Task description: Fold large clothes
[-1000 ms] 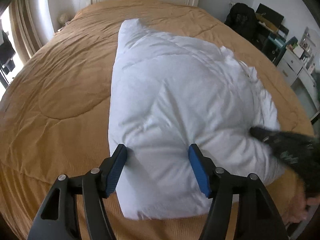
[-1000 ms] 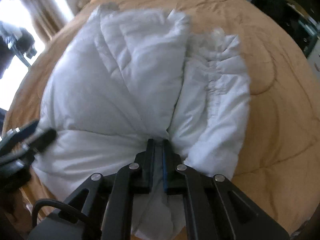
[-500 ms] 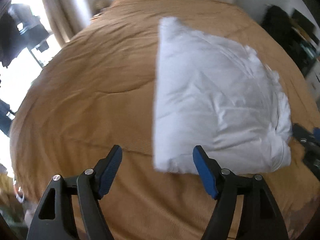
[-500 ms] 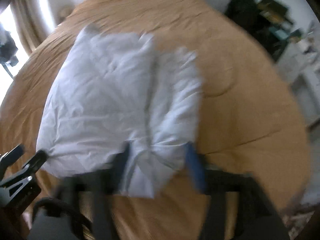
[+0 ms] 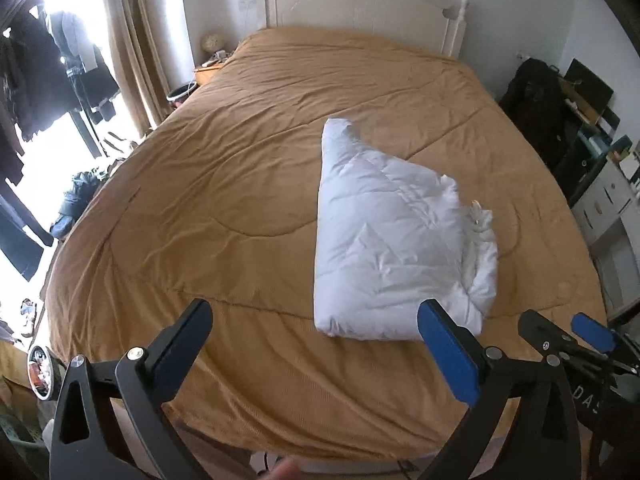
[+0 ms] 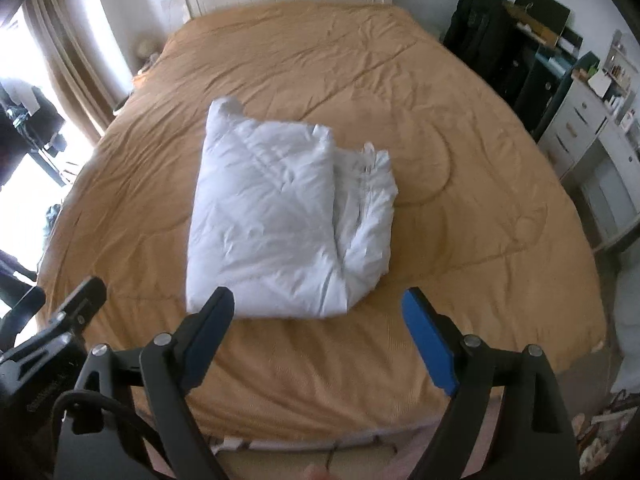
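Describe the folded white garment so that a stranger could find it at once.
Start at the large bed with the tan quilted cover. Near its foot edge lies the puffy white padded garment, folded into a thick bundle. It is the only white thing on the cover.

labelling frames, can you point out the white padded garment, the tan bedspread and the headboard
white padded garment [image 6: 264, 216], right wrist view, middle of its folded top panel
tan bedspread [image 5: 200, 208], left wrist view, bare stretch left of the garment
headboard [image 5: 360, 4], left wrist view, centre of the white panel

Folded white padded garment [image 5: 384, 248]: underside and inner layers hidden. Dresser [image 6: 592, 136] items too small to identify. Window [image 5: 24, 80] overexposed, cropped at frame edge.
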Motion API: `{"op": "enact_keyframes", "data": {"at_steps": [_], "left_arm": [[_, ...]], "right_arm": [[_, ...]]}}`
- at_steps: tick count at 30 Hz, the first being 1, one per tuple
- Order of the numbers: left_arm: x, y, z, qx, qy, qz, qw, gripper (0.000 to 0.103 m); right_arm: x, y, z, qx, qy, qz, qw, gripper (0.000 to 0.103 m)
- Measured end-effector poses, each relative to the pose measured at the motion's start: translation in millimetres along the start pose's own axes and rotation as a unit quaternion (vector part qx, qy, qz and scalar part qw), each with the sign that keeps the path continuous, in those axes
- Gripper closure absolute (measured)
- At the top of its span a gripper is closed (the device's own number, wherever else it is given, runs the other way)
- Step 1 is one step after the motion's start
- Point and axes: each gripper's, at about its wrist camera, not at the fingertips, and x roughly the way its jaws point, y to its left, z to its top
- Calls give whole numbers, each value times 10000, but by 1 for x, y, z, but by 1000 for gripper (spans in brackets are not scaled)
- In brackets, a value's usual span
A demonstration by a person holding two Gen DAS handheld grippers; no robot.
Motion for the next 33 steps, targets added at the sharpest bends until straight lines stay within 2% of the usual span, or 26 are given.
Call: {"op": "enact_keyframes", "data": {"at_steps": [2, 7, 13, 17, 27, 33], "left_arm": [[-10, 3, -3, -41, -9, -30, 10000, 1], [-18, 3, -10, -104, 60, -28, 9999, 1], [-6, 3, -17, -96, 336, 25, 9994, 1], [-6, 3, -20, -66, 382, -16, 9992, 1], [-11, 1, -18, -32, 286, -46, 9996, 1], [-11, 4, -20, -31, 314, -2, 9995, 1]], "right_arm": [[-11, 0, -8, 76, -42, 145, 9999, 17], [-30, 8, -21, -107, -203, -2, 9997, 17], [-41, 15, -29, -261, -287, -73, 9992, 17], [-46, 15, -33, -282, -334, -171, 9989, 17], [-57, 17, -37, -363, -580, -288, 9972, 17], [-52, 19, -40, -395, -536, -246, 9975, 17]]}}
